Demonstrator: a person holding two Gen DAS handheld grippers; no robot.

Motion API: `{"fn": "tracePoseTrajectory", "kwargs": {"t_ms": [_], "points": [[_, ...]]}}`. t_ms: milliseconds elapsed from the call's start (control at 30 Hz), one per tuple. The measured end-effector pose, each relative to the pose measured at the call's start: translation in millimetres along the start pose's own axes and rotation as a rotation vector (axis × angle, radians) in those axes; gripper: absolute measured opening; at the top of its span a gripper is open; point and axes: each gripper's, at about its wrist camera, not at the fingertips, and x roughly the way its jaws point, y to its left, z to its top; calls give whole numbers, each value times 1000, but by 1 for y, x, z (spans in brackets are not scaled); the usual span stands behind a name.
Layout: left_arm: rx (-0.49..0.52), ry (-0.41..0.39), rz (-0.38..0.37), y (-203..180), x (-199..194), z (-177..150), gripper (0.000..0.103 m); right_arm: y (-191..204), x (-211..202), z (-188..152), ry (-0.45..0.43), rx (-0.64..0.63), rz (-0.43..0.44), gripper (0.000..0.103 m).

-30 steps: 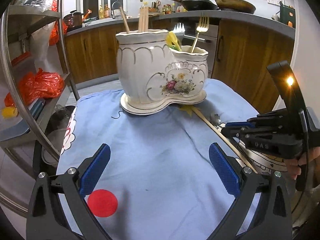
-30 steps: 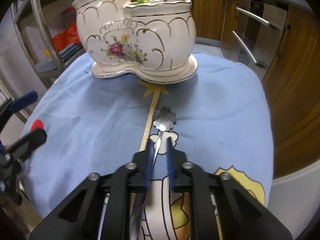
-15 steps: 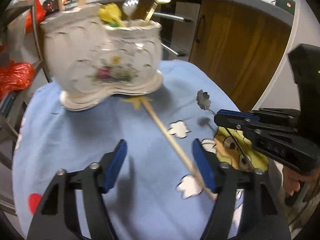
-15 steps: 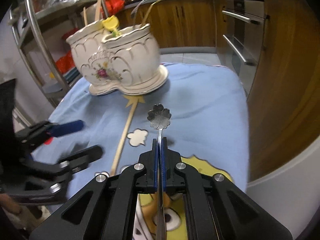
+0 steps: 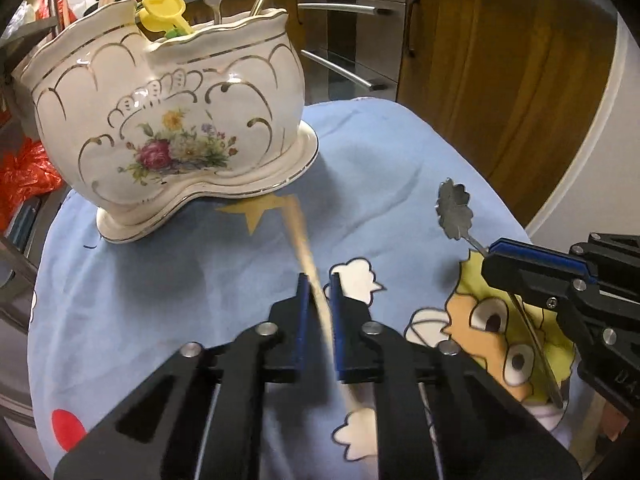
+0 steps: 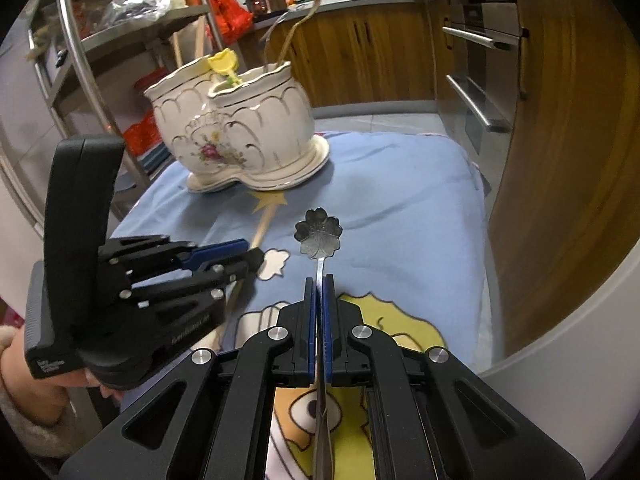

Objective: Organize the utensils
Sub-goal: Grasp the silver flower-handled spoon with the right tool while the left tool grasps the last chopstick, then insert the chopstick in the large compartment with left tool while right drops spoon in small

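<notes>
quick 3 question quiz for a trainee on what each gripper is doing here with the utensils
1. True or false: the right gripper is shut on the flower-shaped metal spoon.
2. What lies between the fingers of the left gripper? A) gold fork B) wooden chopstick C) yellow spoon
3. Fill in: the white floral ceramic utensil holder stands on a ___ cartoon cloth.

Key: 1 true; 2 B; 3 blue.
</notes>
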Motion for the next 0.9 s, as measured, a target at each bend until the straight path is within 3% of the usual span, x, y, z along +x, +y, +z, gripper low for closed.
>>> {"fn": "tracePoseTrajectory", "kwargs": {"t_ms": [267,433,500,667,733,900], "points": [[91,59,-100,33,-33,-32,6,19,14,-7,98,-80,49,4],[78,70,-128,49,-43,-45,8,33,22,-12,160,-141,16,5],[77,68,-124,49,-41,-45,11,37,22,-15,171,-165,6,11],[72,30,-121,47,-38,-44,12,39,23,-16,151,-183,-10,7],[73,17,-122,46,-35,-43,6,37,24,-14,140,-176,-9,4],[44,-74,-164,58,-49,-42,6,40,6,-4,34,-175,17,4]]}}
